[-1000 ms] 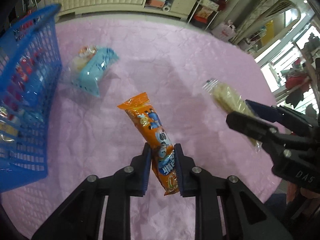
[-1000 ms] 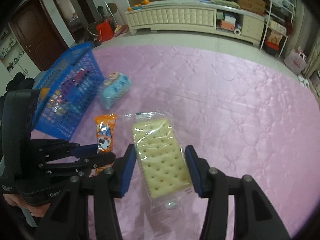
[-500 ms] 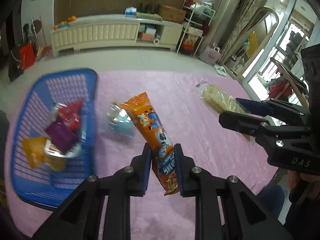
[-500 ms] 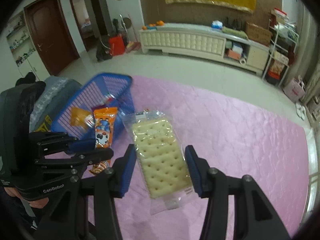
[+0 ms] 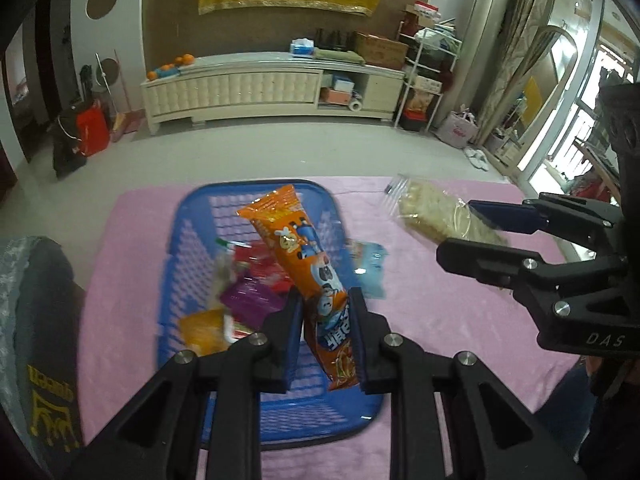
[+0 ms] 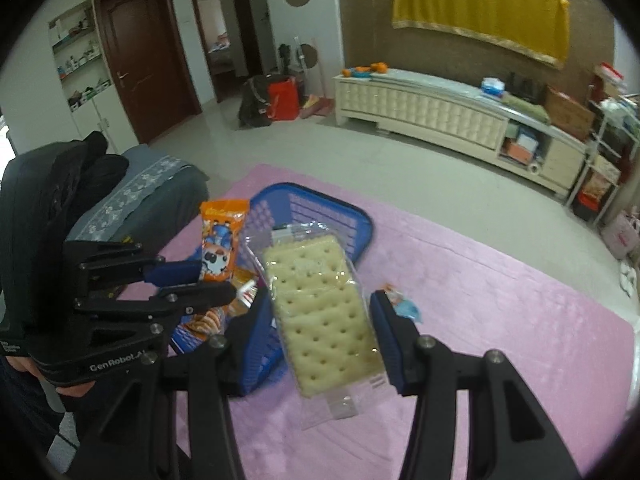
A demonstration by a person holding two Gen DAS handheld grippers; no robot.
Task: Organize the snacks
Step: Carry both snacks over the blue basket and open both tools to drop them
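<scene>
Both grippers are loaded rn: left gripper [image 5: 325,334] clamped on the orange snack pack [image 5: 301,268], hanging right over the blue basket [image 5: 188,216], and right gripper [image 6: 320,328] squeezing the cracker pack [image 6: 325,316] just beside it. Imo drop the orange one low into a free spot w/ the other snacks first, then bring the crackers over flat so they don't crack. One blue pack [image 5: 370,266] is left on the pink cloth [image 5: 440,320].

The left gripper [image 5: 325,334] is raised, jaws clamped on a packet. The right gripper [image 6: 320,322], level beside it, seems likewise closed, pads pressing its load's edges.
</scene>
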